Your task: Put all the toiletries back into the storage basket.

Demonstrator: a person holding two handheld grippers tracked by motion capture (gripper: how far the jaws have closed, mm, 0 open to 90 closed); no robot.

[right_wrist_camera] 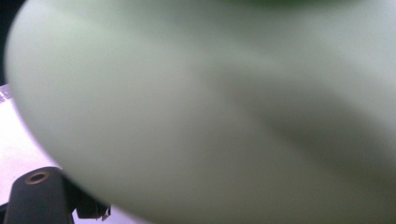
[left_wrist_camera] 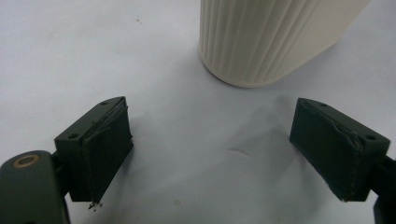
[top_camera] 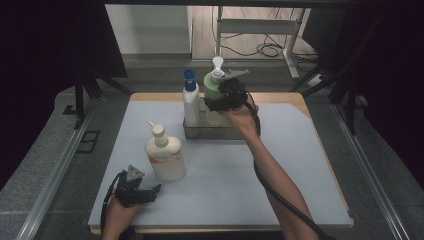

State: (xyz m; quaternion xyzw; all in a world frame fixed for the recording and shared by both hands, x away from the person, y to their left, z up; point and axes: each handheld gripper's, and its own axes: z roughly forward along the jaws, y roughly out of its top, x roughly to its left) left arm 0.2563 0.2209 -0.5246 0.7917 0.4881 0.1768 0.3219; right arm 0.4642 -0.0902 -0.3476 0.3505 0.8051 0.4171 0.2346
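A pale green pump bottle point(top_camera: 214, 88) stands upright at the right end of a metal tray point(top_camera: 212, 133), and my right gripper point(top_camera: 221, 101) is shut around its body from the near side. In the right gripper view the green bottle point(right_wrist_camera: 210, 107) presses close and blurred against the camera, hiding the jaws. A white bottle with a blue cap point(top_camera: 190, 102) stands in the tray's left end. My left gripper point(top_camera: 151, 193) rests open near the table's front left, just in front of a cream pump bottle point(top_camera: 165, 156). The cream bottle's ribbed base point(left_wrist_camera: 266, 37) lies beyond the open left gripper point(left_wrist_camera: 224, 149).
A pale blue mat point(top_camera: 230, 190) covers the wooden table. Dark rails and floor lie on both sides, and a metal frame with cables stands behind the table.
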